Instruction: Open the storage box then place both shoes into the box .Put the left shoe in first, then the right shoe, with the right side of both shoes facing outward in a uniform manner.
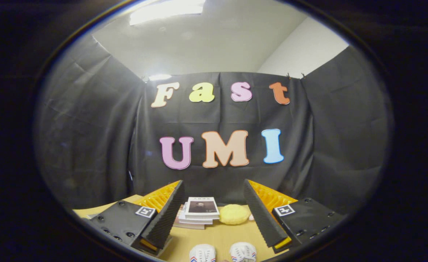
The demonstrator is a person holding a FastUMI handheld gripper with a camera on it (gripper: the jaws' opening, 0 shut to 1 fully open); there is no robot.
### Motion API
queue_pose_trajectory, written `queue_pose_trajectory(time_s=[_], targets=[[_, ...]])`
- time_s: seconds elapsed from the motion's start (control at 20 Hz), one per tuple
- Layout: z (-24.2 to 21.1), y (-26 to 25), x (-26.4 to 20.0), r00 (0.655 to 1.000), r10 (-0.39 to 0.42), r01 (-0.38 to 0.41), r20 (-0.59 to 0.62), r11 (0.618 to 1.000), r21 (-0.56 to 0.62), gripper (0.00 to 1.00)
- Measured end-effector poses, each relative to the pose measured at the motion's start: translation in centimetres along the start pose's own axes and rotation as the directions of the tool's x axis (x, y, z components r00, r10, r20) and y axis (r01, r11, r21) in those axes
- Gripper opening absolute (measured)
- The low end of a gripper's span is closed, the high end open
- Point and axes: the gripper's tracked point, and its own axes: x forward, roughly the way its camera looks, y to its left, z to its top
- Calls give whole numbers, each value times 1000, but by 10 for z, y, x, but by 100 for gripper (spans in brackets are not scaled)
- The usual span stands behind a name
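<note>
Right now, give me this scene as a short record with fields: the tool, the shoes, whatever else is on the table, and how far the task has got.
tool: open, fingers spread wide, holding nothing
shoes: two white shoes, side by side on the table, between the fingers and close to the camera
books: small stack beyond the shoes, between the fingertips
yellow round thing: right beside the books
table: light wood top
task state: shoes untouched, not yet in a box

Dim booth, overhead glare, fisheye warp
</note>
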Motion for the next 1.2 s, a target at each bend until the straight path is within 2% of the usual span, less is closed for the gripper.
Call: queue_pose_trajectory(time_s=[0.25,0.55,0.8,0.9,1.0,1.2], targets=[[-25,10,-5,995,58,-48,-83,992,118,100],[-80,45,-18,950,194,-128,-244,956,263,99],[-128,69,-29,883,291,-133,-368,908,397,100],[-145,78,-35,851,334,-121,-405,875,469,100],[-164,86,-42,809,380,-91,-448,834,544,100],[-199,102,-55,728,453,-38,-515,776,629,100]])
